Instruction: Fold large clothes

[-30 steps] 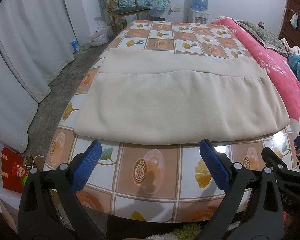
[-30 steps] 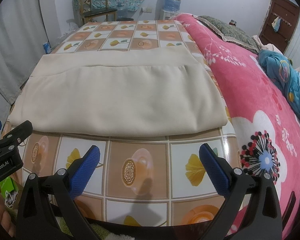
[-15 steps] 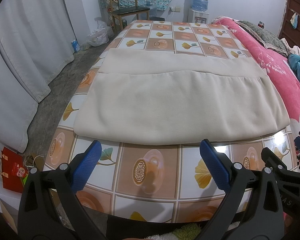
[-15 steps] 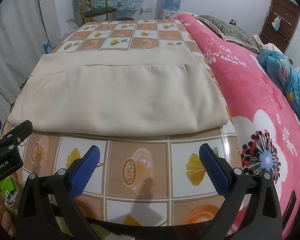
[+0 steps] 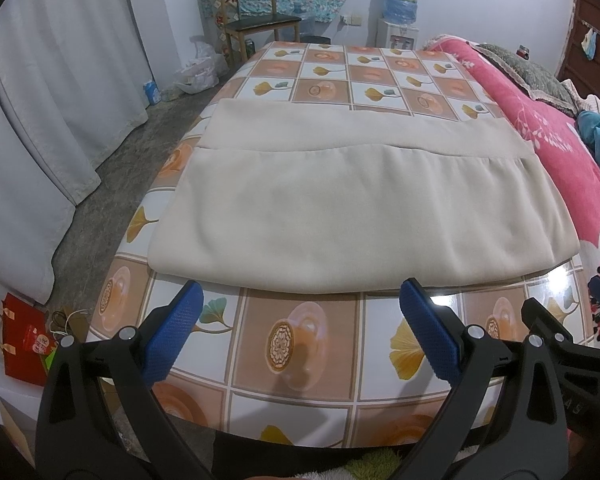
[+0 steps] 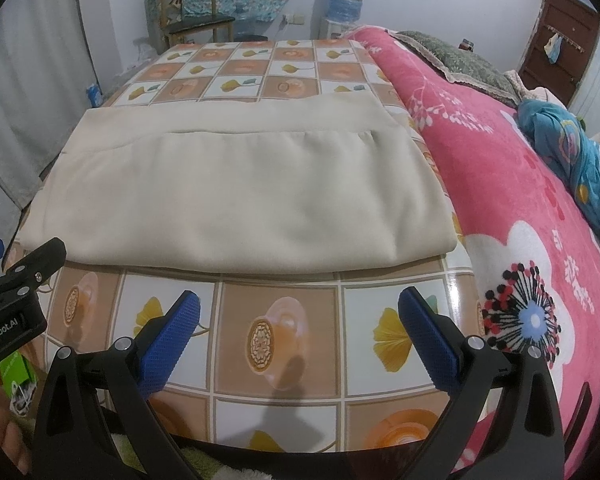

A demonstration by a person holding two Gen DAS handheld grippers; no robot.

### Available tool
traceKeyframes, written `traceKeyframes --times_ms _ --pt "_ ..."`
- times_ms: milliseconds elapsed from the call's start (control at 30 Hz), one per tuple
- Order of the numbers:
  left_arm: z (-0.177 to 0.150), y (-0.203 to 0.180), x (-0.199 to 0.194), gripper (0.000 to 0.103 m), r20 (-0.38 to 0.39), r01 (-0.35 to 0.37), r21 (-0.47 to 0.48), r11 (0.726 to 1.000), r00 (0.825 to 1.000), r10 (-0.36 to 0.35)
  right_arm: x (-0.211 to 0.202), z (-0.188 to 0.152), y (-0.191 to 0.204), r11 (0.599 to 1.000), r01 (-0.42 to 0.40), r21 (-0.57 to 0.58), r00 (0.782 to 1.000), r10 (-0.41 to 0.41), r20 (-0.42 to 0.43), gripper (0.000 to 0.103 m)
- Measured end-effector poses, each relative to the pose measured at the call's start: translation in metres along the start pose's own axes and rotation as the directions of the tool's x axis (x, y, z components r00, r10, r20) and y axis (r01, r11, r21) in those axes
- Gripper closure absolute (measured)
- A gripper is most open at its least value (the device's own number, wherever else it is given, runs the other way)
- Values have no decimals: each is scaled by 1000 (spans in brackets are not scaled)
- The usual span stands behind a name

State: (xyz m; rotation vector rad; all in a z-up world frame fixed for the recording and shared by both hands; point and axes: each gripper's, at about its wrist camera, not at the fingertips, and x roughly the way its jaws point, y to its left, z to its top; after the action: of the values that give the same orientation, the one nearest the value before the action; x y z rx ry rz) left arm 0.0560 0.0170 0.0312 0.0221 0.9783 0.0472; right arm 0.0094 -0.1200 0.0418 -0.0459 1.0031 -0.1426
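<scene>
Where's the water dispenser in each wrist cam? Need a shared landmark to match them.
Left wrist: water dispenser at top, right of centre, against the far wall beyond the table.
Right wrist: water dispenser at top, just right of centre, same wall.
Shared landmark: the wooden chair stands to its left in both views.

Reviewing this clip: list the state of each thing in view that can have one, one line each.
Beige cloth: folded over, lying flat on the table, untouched.
Left claw: open, empty, hovering short of the cloth's near edge.
Right claw: open, empty, hovering short of the cloth's near edge.
Table: covered with a tiled-pattern cloth.
Wooden chair: upright, unoccupied.
Door: shut.
</scene>
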Motion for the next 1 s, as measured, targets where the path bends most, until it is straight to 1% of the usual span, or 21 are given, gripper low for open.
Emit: traceKeyframes --times_ms 1000 --pt "3 3 1 8 4 3 -5 1000 1000 -3 0 2 0 1000 -2 -3 1000 2 -2 6"
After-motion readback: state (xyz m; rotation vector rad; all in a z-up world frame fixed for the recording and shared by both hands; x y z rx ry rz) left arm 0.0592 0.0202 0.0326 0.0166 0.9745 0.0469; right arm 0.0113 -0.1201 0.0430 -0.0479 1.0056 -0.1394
